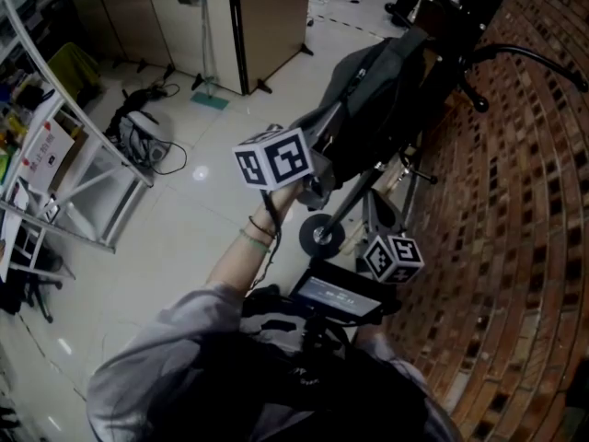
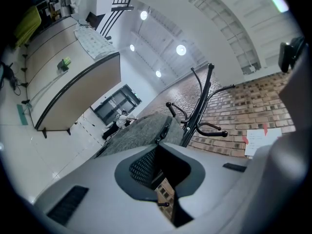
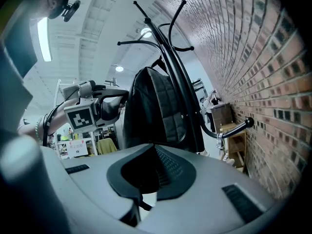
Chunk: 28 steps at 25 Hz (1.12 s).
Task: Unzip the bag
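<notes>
A dark backpack [image 1: 368, 99] hangs on a black coat rack [image 3: 170, 57] beside the brick wall [image 1: 515, 201]. In the right gripper view the backpack [image 3: 156, 106] hangs upright, and my left gripper's marker cube [image 3: 80, 117] is at its left edge with that gripper's tip against the fabric. My left gripper [image 2: 158, 150] is shut, and grey bag cloth [image 2: 139, 130] lies just beyond its jaws. Whether a zipper pull sits between them is hidden. My right gripper [image 3: 153, 147] is shut on nothing, lower and short of the bag. Its marker cube [image 1: 394, 258] is near the rack's foot.
An aluminium ladder frame [image 1: 83, 173] stands at the left, with cables and a bag [image 1: 138, 136] on the pale floor. A wooden partition [image 1: 267, 17] is at the back. A small wooden stand [image 3: 234, 140] sits against the brick wall. The rack's round base [image 1: 322, 236] is beneath the backpack.
</notes>
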Available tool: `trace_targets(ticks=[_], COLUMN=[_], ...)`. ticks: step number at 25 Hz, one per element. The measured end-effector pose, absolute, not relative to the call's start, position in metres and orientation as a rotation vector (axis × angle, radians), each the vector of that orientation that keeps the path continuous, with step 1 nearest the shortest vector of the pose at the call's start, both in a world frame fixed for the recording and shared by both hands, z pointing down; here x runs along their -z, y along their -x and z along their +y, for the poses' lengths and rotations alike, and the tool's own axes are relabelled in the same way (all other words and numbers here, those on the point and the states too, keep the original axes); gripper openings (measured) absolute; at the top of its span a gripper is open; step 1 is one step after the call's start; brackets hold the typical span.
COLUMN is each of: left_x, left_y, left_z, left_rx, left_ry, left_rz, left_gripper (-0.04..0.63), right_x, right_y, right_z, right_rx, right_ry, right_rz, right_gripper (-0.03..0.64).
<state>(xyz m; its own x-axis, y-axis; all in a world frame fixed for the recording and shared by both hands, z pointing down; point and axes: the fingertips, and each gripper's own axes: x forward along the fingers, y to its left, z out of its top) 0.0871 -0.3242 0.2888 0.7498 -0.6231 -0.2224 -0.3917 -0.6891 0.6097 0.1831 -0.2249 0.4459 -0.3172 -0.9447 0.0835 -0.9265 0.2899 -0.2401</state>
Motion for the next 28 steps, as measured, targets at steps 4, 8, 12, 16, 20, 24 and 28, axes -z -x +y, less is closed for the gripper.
trace_targets(ticks=[4,8,12,16,20,24,28], left_x=[-0.294,-0.297,-0.304,-0.310,-0.312,-0.312,-0.315], left_y=[-0.086,-0.086,-0.083,-0.082,-0.081,-0.079,-0.079], left_z=[-0.325,-0.324,-0.322,-0.321,-0.320,-0.319,-0.318], left_rx=[0.555,0.533,0.521,0.521,0.512,0.506,0.495], left_ry=[-2.406,-2.432,-2.424,-2.416,-2.423,-2.428,-2.439], left_rz=[-0.767,-0.777,-0.776,-0.760,-0.765,-0.764,-0.765], left_gripper=[0.006,0.007,0.007,0.008,0.008,0.008,0.008], right_x=[-0.433,-0.409,-0.402,-0.405,-0.410,-0.413,-0.418], right_y=[-0.181,-0.176,-0.171,-0.169,-0.170,-0.170,-0.171], right_z=[-0.225,-0.226,-0.225,-0.224,-0.224,-0.224,-0.225], right_rx=[0.345,0.273,0.233,0.243,0.264,0.277,0.305], right_ry=[1.790,1.754,1.743,1.751,1.771,1.767,1.786], right_rz=[2.469,2.464,2.474,2.472,2.469,2.467,2.460], right_gripper=[-0.011,-0.011,-0.011,-0.011,-0.011,-0.011,-0.011])
